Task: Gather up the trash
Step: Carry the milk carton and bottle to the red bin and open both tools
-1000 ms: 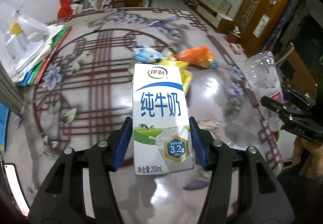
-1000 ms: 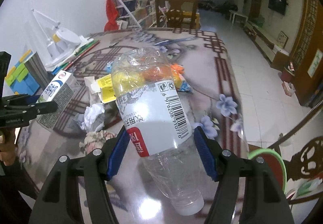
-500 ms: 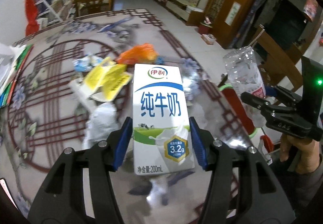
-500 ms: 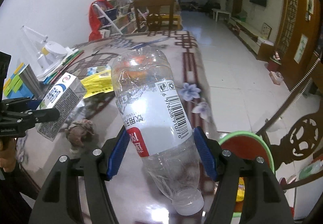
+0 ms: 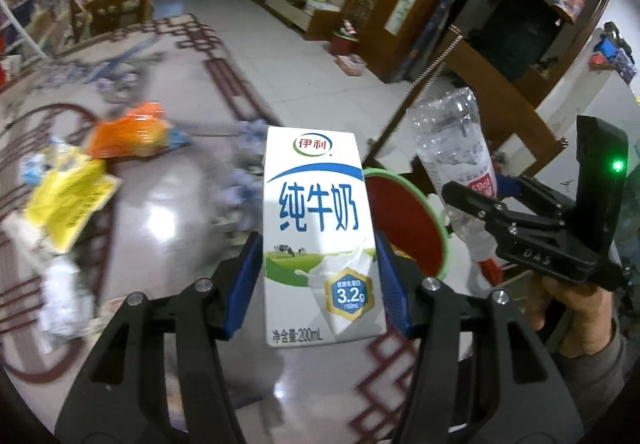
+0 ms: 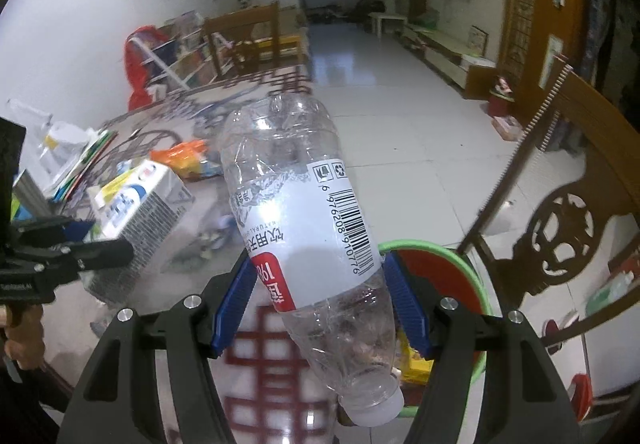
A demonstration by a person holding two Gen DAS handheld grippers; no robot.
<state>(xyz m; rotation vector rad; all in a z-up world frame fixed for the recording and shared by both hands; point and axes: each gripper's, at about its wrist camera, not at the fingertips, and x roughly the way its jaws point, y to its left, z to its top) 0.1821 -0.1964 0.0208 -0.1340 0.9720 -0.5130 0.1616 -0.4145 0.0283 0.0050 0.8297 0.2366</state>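
Trash is mostly still on the table [image 5: 168, 211]: yellow wrapper [image 5: 68, 199] far left, orange snack bag [image 5: 128, 133] next to it, both thin crinkly film. My left gripper [image 5: 316, 276] is clamped on a stiff, flat-sided milk carton [image 5: 316, 228], held upright near the red bin [image 5: 404, 228] with the green rim. My right gripper [image 6: 318, 304] pinches a clear, dented plastic bottle [image 6: 308, 215], cap down, right over the bin. I'd get each one fully over the opening before letting go, since the slick bottle could bounce off the rim.
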